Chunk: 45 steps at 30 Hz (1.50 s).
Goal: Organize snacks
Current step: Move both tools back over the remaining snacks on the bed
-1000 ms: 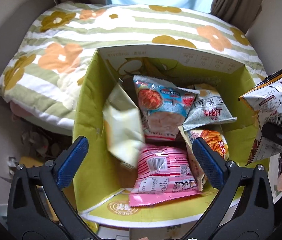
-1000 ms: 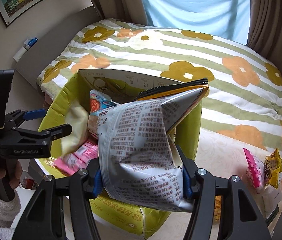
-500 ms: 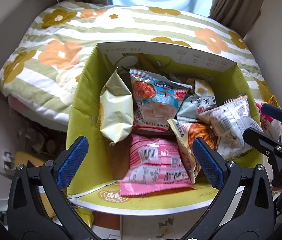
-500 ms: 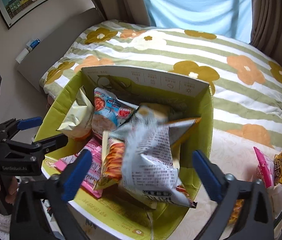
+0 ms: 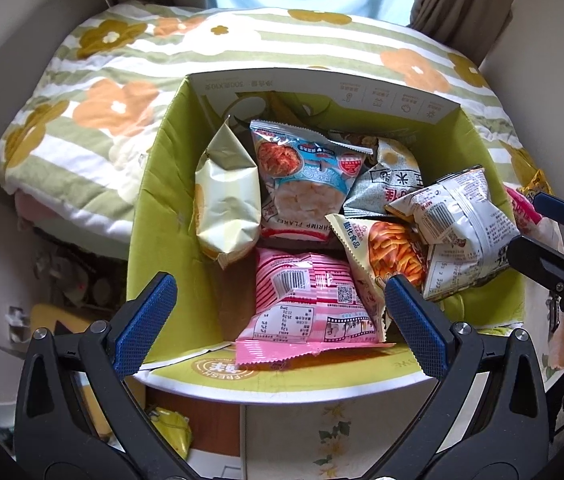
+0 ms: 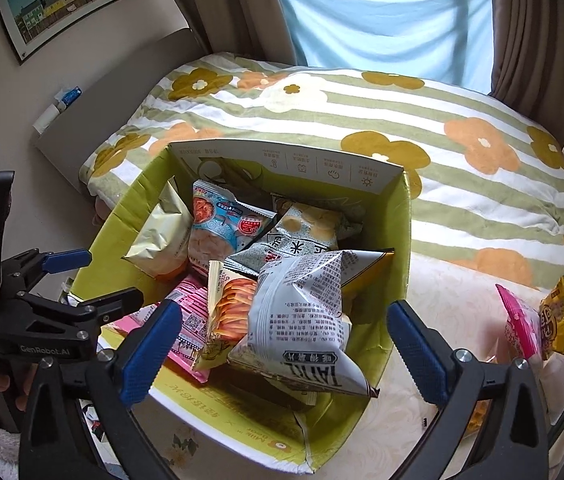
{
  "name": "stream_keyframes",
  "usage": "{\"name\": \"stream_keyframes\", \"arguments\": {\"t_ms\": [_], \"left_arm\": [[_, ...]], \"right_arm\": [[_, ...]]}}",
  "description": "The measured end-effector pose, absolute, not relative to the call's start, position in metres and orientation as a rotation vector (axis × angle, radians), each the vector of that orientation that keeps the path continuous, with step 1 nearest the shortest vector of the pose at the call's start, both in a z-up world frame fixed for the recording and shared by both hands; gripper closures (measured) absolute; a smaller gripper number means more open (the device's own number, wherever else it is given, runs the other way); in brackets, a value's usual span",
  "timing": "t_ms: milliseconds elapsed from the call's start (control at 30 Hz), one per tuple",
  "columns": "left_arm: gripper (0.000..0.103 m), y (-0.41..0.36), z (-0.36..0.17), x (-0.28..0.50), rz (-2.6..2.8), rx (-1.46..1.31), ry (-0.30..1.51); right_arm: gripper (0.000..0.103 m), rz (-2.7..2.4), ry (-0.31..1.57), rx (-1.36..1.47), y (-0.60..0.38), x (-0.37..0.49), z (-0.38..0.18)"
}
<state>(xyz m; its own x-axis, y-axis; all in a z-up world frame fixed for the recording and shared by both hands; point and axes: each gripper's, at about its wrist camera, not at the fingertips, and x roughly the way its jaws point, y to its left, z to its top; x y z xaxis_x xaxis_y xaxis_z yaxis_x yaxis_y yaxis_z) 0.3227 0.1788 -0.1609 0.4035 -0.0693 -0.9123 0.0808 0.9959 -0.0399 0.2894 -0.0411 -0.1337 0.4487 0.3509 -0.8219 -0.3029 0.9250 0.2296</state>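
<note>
A green cardboard box (image 5: 150, 184) (image 6: 397, 248) holds several snack bags. A silver-white printed bag (image 5: 453, 224) (image 6: 301, 312) lies at its right side on an orange-stick snack bag (image 5: 389, 252). A pink bag (image 5: 305, 304), a pale yellow bag (image 5: 228, 196) and a blue shrimp-flake bag (image 5: 305, 172) lie beside them. My left gripper (image 5: 282, 320) is open and empty above the box's near edge. My right gripper (image 6: 285, 356) is open and empty above the silver-white bag. Each gripper also shows in the other's view, the right one (image 5: 541, 228) and the left one (image 6: 90, 276).
A pink bag (image 6: 519, 326) and a yellow bag (image 6: 557, 320) lie outside the box at the right. The box stands against a bed with a flowered striped quilt (image 6: 361, 112). Curtains (image 6: 529, 20) hang behind. Clutter lies on the floor (image 5: 74, 272) left of the box.
My right gripper opened and dropped the silver-white bag into the box's right side, then drew back. The pale yellow bag settled against the left wall. My left gripper stayed open.
</note>
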Motion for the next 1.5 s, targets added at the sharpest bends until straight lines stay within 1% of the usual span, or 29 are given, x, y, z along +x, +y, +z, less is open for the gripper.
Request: {"name": "stream_keyframes", "arguments": {"t_ms": [433, 833, 1133, 1333, 1500], "left_arm": [[0.000, 0.160, -0.123, 0.301, -0.179, 0.017, 1.056], [0.000, 0.102, -0.102, 0.297, -0.325, 0.079, 0.998], [0.000, 0.021, -0.098, 0.288, -0.393, 0.131, 0.980], [0.000, -0.059, -0.103, 0.287, -0.461, 0.155, 0.970], [0.000, -0.130, -0.117, 0.287, -0.520, 0.211, 0.958]], "right_arm": [[0.001, 0.320, 0.947, 0.035, -0.063, 0.251, -0.094], [0.001, 0.161, 0.888, 0.040, -0.114, 0.207, -0.075], [0.001, 0.088, 0.875, 0.104, -0.198, 0.181, -0.084], [0.001, 0.094, 0.874, 0.085, -0.266, 0.171, -0.091], [0.001, 0.116, 0.887, 0.048, -0.318, 0.174, -0.109]]}}
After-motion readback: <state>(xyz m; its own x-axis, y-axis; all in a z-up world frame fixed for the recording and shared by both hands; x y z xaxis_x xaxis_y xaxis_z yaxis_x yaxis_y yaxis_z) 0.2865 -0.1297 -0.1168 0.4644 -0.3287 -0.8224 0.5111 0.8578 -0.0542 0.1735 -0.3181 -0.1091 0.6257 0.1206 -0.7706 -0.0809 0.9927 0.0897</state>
